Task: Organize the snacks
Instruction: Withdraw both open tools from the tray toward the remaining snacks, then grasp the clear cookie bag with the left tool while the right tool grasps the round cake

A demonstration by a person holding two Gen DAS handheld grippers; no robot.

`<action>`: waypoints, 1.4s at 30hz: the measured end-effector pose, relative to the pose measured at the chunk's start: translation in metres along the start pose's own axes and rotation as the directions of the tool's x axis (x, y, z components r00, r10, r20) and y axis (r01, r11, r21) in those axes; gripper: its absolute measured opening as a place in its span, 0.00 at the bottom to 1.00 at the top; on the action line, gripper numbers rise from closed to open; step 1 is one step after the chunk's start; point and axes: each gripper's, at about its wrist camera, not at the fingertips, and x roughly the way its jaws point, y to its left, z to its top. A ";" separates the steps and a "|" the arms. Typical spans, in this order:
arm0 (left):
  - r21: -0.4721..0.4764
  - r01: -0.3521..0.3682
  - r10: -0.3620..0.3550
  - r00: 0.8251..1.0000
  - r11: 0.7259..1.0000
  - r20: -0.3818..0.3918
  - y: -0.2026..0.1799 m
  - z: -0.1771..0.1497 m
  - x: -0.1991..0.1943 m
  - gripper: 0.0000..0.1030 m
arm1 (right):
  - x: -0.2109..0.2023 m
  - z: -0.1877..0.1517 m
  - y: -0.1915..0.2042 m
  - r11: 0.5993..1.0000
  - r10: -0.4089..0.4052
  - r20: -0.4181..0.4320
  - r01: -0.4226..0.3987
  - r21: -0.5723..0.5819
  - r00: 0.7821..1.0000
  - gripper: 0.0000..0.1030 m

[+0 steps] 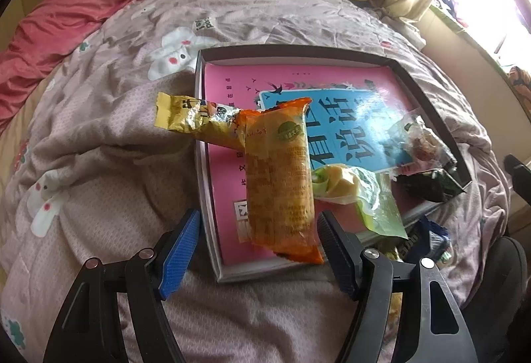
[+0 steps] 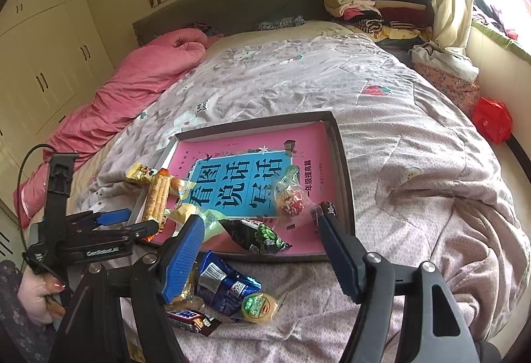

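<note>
- An orange snack packet (image 1: 282, 177) lies lengthwise in the shallow box (image 1: 298, 51), at the box's 8 o'clock corner, overlapping a gold packet (image 1: 189, 120) that sticks out over the rim toward 10 o'clock.
- The left gripper (image 1: 259, 250) has its fingers apart, one on each side of the orange packet's near end; whether they touch the wrapper I cannot tell.
- At 3 o'clock of the orange packet lie a green-and-yellow packet (image 1: 351, 193), a dark green packet (image 1: 431, 183) and a clear bag of sweets (image 1: 421, 137), all on the pink and blue book (image 1: 348, 117) lining the box.
- The right gripper (image 2: 259, 220) has its fingers apart, holding nothing, near the box's front rim.
- On the quilt (image 2: 398, 164) at 6 o'clock of the box: a blue packet (image 2: 225, 283), a round yellow sweet (image 2: 259, 306), a chocolate bar (image 2: 192, 320).
</note>
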 end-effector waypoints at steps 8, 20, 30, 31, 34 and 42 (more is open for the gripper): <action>-0.046 0.037 -0.037 0.999 0.998 0.009 0.006 0.004 -0.003 0.73 | -0.008 -0.004 -0.001 1.000 -0.006 0.005 0.006 0.005 1.000 0.70; -0.020 0.116 -0.113 0.989 0.993 0.095 -0.011 0.004 -0.058 0.73 | -0.021 -0.005 0.002 1.000 0.004 0.028 -0.004 -0.005 1.000 0.70; 0.025 0.138 -0.139 0.989 0.990 0.054 -0.029 -0.014 -0.065 0.74 | -0.024 -0.012 0.003 1.000 0.014 0.014 -0.014 -0.011 1.000 0.73; 0.024 0.140 -0.141 0.989 0.990 0.051 -0.030 -0.015 -0.064 0.74 | -0.024 -0.014 0.003 1.000 0.015 0.010 -0.015 -0.012 1.000 0.73; 0.024 0.148 -0.149 0.988 0.989 0.040 -0.031 -0.018 -0.063 0.74 | -0.024 -0.017 0.003 1.000 0.014 0.004 -0.014 -0.016 1.000 0.73; 0.006 0.169 -0.169 0.986 0.986 0.010 -0.033 -0.026 -0.055 0.74 | -0.020 -0.026 -0.001 1.000 0.014 -0.027 -0.014 -0.016 1.000 0.73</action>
